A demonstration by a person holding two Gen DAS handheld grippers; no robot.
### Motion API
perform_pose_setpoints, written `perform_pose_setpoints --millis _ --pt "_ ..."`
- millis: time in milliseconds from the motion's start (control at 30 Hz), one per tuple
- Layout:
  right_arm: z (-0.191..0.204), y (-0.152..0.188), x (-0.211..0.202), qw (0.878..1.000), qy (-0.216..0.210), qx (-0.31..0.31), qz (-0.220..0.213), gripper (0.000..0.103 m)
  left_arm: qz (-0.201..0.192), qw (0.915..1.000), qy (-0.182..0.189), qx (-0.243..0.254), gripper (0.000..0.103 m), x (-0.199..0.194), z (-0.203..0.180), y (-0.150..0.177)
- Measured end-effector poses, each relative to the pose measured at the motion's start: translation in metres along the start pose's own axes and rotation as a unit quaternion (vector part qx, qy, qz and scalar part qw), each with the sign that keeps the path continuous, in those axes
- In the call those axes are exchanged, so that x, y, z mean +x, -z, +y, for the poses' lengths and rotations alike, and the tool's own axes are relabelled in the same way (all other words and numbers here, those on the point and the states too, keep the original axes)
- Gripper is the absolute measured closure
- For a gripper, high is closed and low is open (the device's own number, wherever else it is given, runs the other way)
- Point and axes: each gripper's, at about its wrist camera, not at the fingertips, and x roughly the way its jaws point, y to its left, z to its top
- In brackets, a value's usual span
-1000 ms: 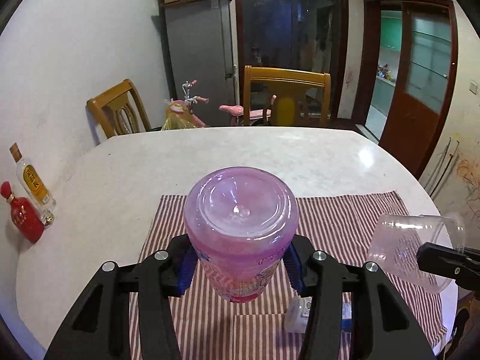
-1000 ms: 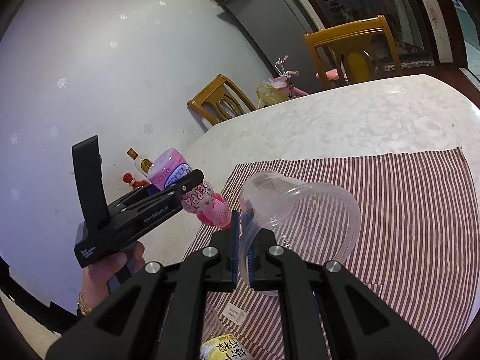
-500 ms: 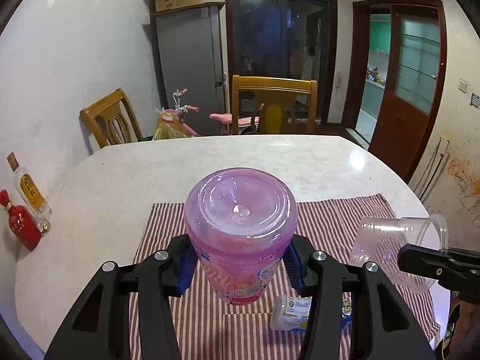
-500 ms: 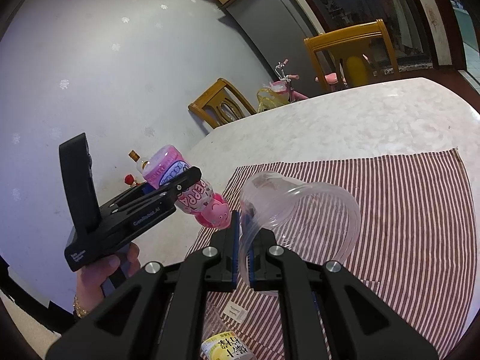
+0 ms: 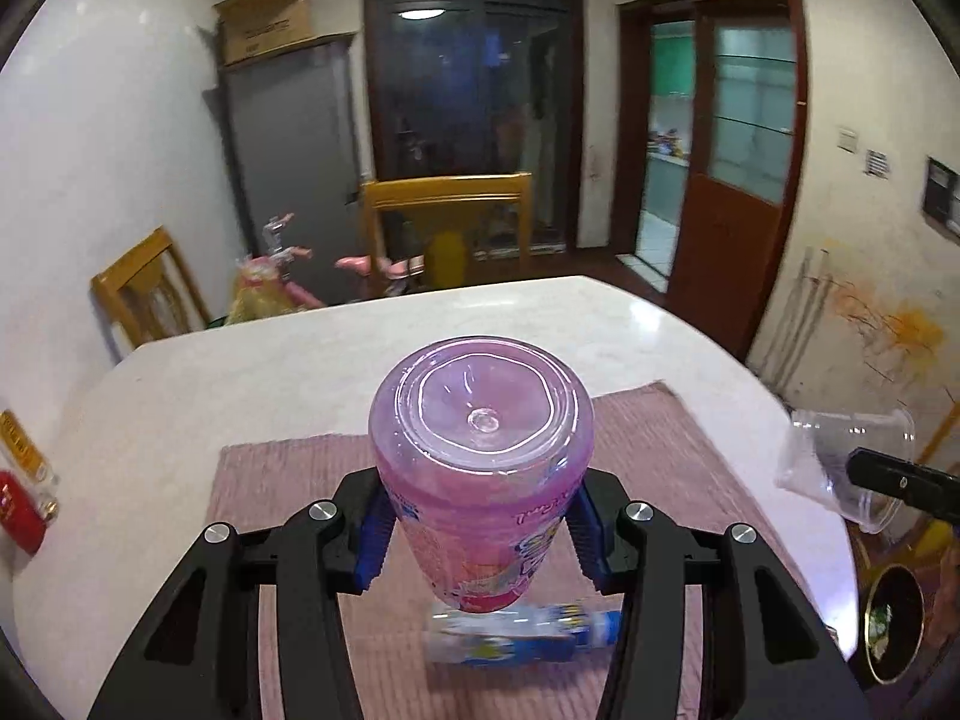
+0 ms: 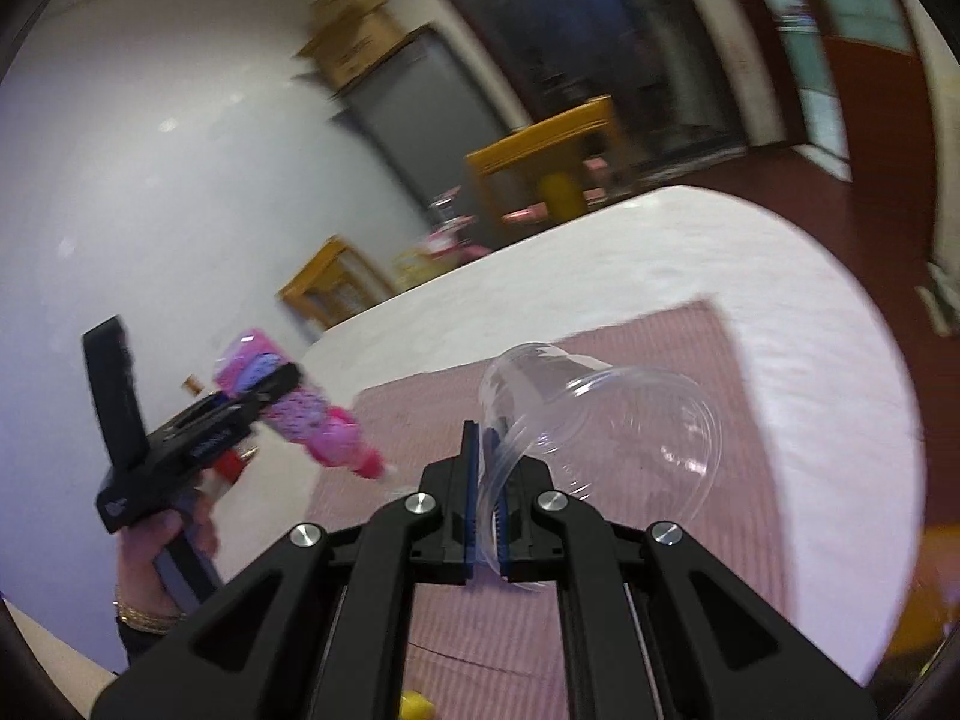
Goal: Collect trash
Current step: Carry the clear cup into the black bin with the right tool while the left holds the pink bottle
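Big white table (image 5: 252, 384) with a striped cloth (image 5: 288, 480) on the near side. Left gripper (image 5: 480, 534) is partway open, clamped around a pink bottle (image 5: 480, 480) held above the cloth; can't tell if anything's inside. Right gripper (image 6: 487, 516) is nearly closed, pinching the rim of a clear plastic cup (image 6: 606, 420) that looks empty, over the cloth's right edge. A small blue-labelled bottle (image 5: 522, 636) lies on its side near the cloth's near edge.

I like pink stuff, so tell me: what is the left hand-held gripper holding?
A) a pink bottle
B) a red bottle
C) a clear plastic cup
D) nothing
A: the left hand-held gripper has its blue pads pressed on the sides of the pink bottle, lifted above the striped cloth.
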Motion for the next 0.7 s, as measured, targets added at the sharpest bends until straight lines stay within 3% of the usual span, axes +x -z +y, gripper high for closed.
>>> perform_pose_setpoints --millis 133,267,433,600,667,700 --pt "-0.056 0.027 -0.062 0.994 0.086 0.055 -0.03 0.097 -0.006 0.9987 0.044 0.025 0.055 -0.004 -0.043 0.001" --pt "-0.117 0.073 -0.121 0.974 0.18 0.131 -0.046 0.097 -0.005 0.9945 0.091 0.051 0.055 -0.004 -0.089 0.006" --pt "-0.203 0.151 -0.179 0.922 0.289 0.254 -0.037 0.097 0.003 0.9862 0.142 0.085 0.055 -0.005 -0.144 0.016" --pt "-0.267 0.215 -0.191 0.877 0.344 0.336 -0.01 0.095 0.006 0.976 0.181 0.122 0.055 -0.013 -0.194 0.026" --pt "-0.288 0.23 -0.188 0.865 0.345 0.365 0.006 0.06 0.006 0.97 0.2 0.138 0.055 -0.019 -0.218 0.032" --pt "-0.296 0.237 -0.186 0.857 0.35 0.378 0.012 0.021 0.006 0.9676 0.208 0.143 0.055 -0.02 -0.225 0.033"
